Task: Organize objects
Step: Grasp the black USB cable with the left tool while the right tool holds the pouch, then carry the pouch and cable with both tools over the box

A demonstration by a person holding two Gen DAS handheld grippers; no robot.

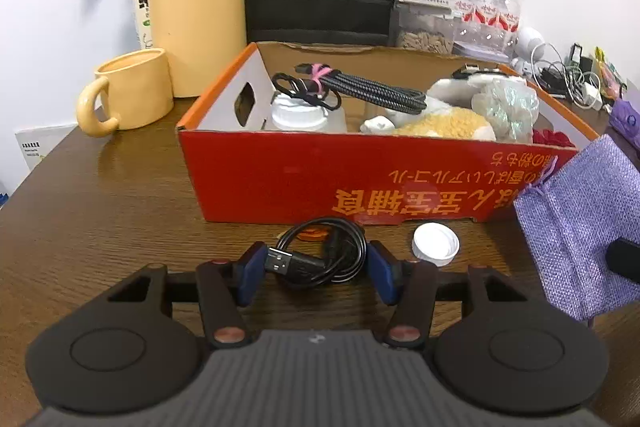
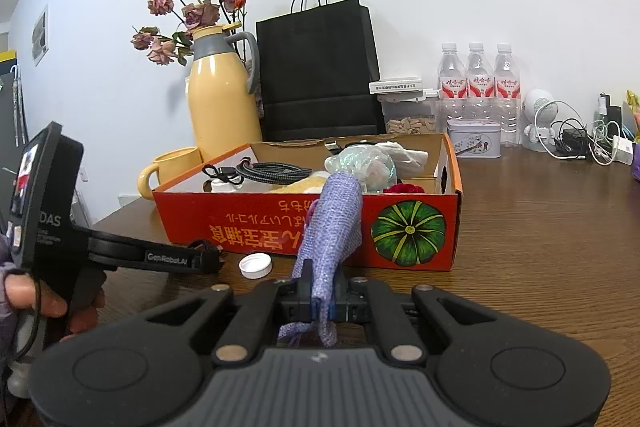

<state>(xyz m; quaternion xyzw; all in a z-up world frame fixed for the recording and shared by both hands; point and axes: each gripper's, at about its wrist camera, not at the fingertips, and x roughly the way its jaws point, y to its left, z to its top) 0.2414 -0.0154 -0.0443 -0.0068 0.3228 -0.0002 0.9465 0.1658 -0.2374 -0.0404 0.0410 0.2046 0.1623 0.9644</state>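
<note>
black USB cable [image 1: 324,259]: coiled, on table | purple pouch [image 2: 332,227]: upright, before red box [image 2: 408,227]

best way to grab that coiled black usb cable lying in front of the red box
Grip the black USB cable across the whole coil, not the loose plug end, coming in low from the near side. It lies flat on the table, and the left gripper already has its open fingers either side of the coil, so closing should gather every loop.
</note>
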